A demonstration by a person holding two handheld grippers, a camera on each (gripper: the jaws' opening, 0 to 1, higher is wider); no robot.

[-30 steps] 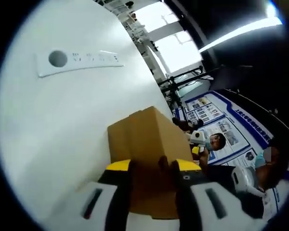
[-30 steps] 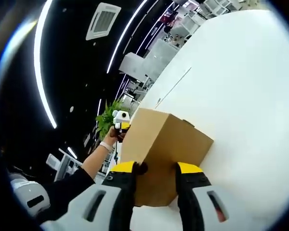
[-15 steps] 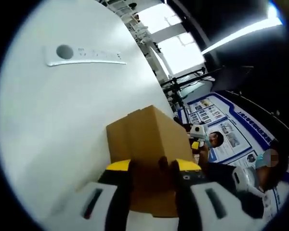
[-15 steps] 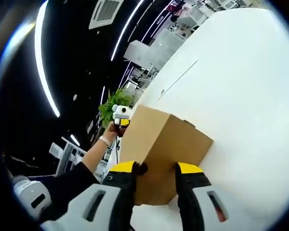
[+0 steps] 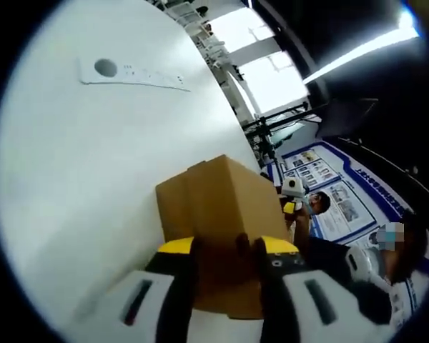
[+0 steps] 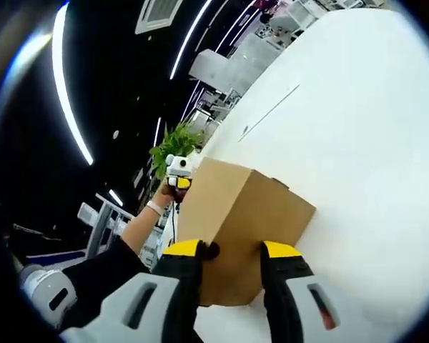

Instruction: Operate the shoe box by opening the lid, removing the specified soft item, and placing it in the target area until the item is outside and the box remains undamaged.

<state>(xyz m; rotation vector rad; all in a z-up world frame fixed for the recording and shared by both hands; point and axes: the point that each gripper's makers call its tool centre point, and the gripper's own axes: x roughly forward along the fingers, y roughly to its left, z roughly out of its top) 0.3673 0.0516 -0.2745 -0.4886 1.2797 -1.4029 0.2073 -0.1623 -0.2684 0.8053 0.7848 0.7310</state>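
A closed brown cardboard shoe box [image 5: 216, 204] rests on the white table [image 5: 79, 186], lid down. My left gripper [image 5: 227, 247] has its yellow-tipped jaws pressed against the box's near end, shut on it. In the right gripper view the same box [image 6: 252, 214] is seen from its other end, and my right gripper [image 6: 232, 250] is shut on that end. The right gripper [image 5: 294, 189] peeks out beyond the box in the left gripper view. In the right gripper view the left gripper [image 6: 177, 171] shows past the box's far corner, held by a hand [image 6: 157, 207]. The soft item is hidden inside.
A white label strip with a grey dot [image 5: 132, 73] lies far across the table. A thin seam line [image 6: 272, 114] crosses the tabletop. Beyond the table's edge are a green plant [image 6: 173, 146], wall posters [image 5: 329, 193], stands and people.
Both views have tilted slightly, so the background has slid. The box stays fixed between both pairs of jaws, and the grip looks the same.
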